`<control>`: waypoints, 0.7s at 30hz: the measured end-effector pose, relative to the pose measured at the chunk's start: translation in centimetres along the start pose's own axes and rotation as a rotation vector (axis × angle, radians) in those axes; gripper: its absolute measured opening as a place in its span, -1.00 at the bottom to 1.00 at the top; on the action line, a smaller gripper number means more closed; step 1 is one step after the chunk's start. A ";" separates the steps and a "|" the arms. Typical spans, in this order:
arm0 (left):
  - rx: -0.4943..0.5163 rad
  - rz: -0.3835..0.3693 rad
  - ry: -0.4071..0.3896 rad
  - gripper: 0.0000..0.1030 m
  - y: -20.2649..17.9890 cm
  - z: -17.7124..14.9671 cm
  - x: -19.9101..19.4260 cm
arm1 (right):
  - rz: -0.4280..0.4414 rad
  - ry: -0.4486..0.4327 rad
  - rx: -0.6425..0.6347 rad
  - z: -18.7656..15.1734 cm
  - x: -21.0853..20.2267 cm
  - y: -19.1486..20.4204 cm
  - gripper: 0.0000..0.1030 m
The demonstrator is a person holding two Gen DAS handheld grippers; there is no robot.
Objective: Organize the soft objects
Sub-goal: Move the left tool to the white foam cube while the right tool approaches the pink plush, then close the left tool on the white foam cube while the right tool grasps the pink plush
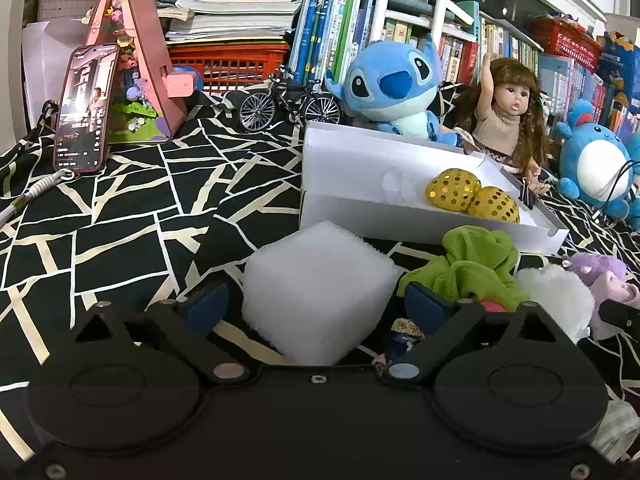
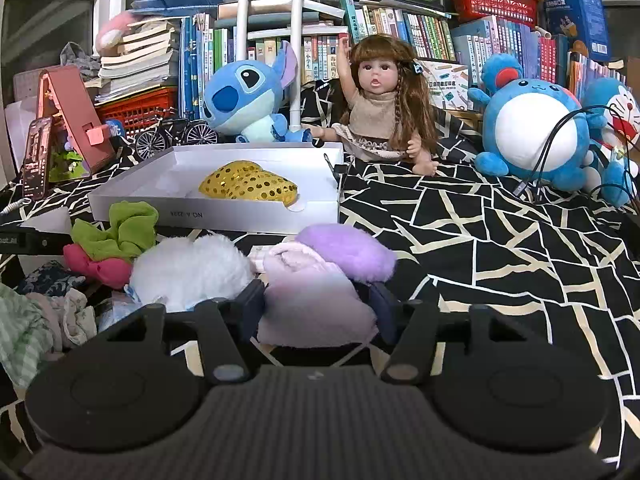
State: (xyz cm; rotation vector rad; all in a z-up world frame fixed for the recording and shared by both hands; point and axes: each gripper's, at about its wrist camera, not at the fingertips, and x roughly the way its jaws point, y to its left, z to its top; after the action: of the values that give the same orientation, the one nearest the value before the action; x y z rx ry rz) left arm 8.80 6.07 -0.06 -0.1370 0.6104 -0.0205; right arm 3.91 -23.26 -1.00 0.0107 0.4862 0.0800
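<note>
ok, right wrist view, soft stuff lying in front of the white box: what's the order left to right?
pink bow → green bow → white fluffy piece → pale pink soft piece, sitting between the right claw pads → purple fluffy piece.

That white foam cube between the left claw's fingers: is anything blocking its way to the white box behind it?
Nothing visible does. The white foam cube sits between the left gripper's open fingers, and only bare patterned cloth lies between it and the white box. The green cloth toy lies off to the right.
</note>
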 end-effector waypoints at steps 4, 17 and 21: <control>-0.007 -0.003 -0.010 0.48 0.0 0.1 -0.1 | -0.006 -0.008 -0.003 0.0 -0.3 0.1 0.06; 0.016 0.005 -0.085 0.46 -0.4 2.0 -2.3 | -0.021 -0.065 -0.001 1.4 -2.5 0.0 -0.14; 0.027 0.001 -0.093 0.45 -0.6 2.7 -2.6 | -0.026 -0.074 0.004 2.0 -2.8 0.0 -0.39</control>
State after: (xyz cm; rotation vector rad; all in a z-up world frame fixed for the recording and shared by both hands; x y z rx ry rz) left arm 8.24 6.01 3.71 -0.1112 0.5176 -0.0218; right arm 2.41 -23.48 2.10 0.0117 0.4124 0.0533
